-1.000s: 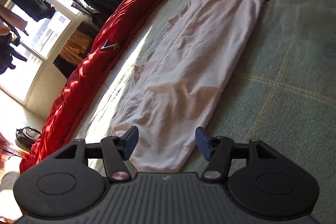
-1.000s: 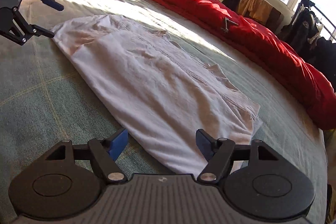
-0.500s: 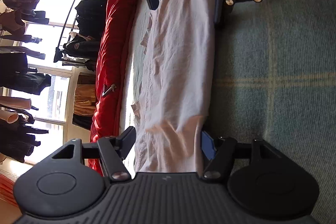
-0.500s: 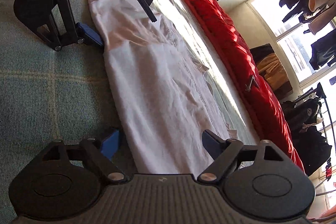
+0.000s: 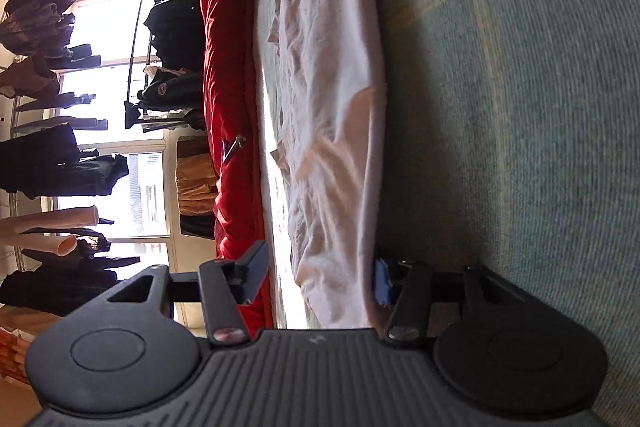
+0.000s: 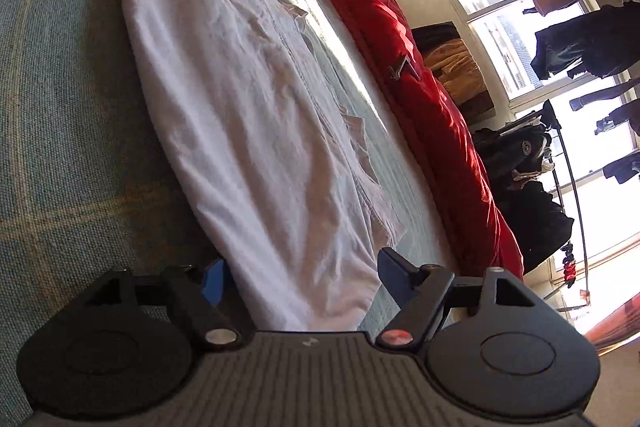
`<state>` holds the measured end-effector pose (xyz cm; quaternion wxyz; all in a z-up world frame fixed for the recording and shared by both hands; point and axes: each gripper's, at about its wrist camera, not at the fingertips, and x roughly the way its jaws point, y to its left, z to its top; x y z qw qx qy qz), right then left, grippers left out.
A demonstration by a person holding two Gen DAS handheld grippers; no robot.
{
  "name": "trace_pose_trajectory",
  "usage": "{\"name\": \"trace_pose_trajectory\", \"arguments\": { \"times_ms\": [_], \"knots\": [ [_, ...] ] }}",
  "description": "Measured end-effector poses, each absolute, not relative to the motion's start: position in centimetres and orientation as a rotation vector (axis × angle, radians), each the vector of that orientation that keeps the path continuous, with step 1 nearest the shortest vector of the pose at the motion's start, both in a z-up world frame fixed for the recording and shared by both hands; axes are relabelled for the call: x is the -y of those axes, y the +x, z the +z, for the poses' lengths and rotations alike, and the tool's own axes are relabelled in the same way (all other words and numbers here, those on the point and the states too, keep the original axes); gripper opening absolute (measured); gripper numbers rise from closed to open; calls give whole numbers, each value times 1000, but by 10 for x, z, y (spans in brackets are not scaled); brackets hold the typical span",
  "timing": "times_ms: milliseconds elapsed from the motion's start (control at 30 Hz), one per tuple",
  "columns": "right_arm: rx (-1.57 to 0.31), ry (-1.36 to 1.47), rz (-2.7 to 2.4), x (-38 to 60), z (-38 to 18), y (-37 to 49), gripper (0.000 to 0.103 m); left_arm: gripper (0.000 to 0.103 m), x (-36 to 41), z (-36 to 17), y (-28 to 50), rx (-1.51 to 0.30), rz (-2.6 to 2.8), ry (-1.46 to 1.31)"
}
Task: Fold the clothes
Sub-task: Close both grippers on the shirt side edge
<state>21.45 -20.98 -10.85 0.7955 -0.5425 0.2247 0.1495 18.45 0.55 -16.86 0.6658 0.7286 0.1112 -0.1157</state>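
Left gripper & right gripper both closing, jaws astride opposite ends of the white garment, pads not yet pinching. It lies long on the green bedspread, red duvet beyond. Risk: pads catch top layer only, so fold slips.

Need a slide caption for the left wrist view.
Left claw closing around the end of the white garment on the green bedspread.

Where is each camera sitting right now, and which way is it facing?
Left wrist: on the left hand-held gripper, low over the bed, rolled sideways, looking along the white garment; its closing fingers straddle one end.
Right wrist: on the right hand-held gripper, also rolled, looking along the garment from the opposite end; closing fingers straddle it.
Shared: garment, red quilt, window.
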Motion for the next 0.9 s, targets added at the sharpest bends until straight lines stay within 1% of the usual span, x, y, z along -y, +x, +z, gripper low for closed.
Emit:
{"name": "trace_pose_trajectory", "arguments": {
  "times_ms": [33, 67, 100, 133, 167, 233, 400, 467, 500, 533, 667, 767, 800, 833, 867, 900],
  "knots": [
    [-479, -1188, 333, 207, -112, 212, 52, 19, -5, -171, 185, -260, -272, 1650],
    [-478, -1209, 346, 205, -115, 208, 43, 4, -6, -173, 185, -264, -278, 1652],
    [-491, -1215, 357, 204, -116, 207, 27, 3, -7, -174, 185, -269, -285, 1654],
    [-504, -1219, 353, 205, -118, 208, 13, 2, -10, -175, 185, -268, -285, 1649],
    [-515, -1224, 344, 206, -120, 208, 8, 2, -14, -174, 185, -265, -275, 1633],
    [-531, -1228, 314, 212, -119, 212, 3, 1, -19, -165, 187, -255, -248, 1600],
    [-547, -1129, 282, 225, -94, 214, 2, 1, -22, -140, 189, -244, -190, 1544],
    [-543, -1119, 274, 225, -91, 218, 3, 3, -21, -139, 192, -228, -177, 1543],
    [-542, -1115, 270, 225, -91, 220, 3, 6, -20, -141, 193, -230, -173, 1536],
    [-554, -1104, 274, 225, -92, 222, 6, 12, -19, -143, 194, -253, -180, 1523],
    [-570, -1136, 281, 223, -115, 218, 26, 13, -18, -161, 188, -301, -209, 1526],
    [-529, -1181, 264, 221, -123, 212, 28, 16, -19, -173, 185, -293, -214, 1558],
    [-518, -1185, 260, 220, -124, 213, 32, 19, -18, -173, 187, -288, -208, 1558],
    [-500, -1189, 254, 219, -124, 215, 39, 21, -16, -173, 189, -283, -201, 1559],
    [-486, -1197, 250, 217, -124, 218, 43, 27, -15, -174, 191, -276, -194, 1561],
    [-477, -1204, 251, 215, -125, 222, 44, 34, -13, -174, 193, -265, -189, 1570]
  ]
}}
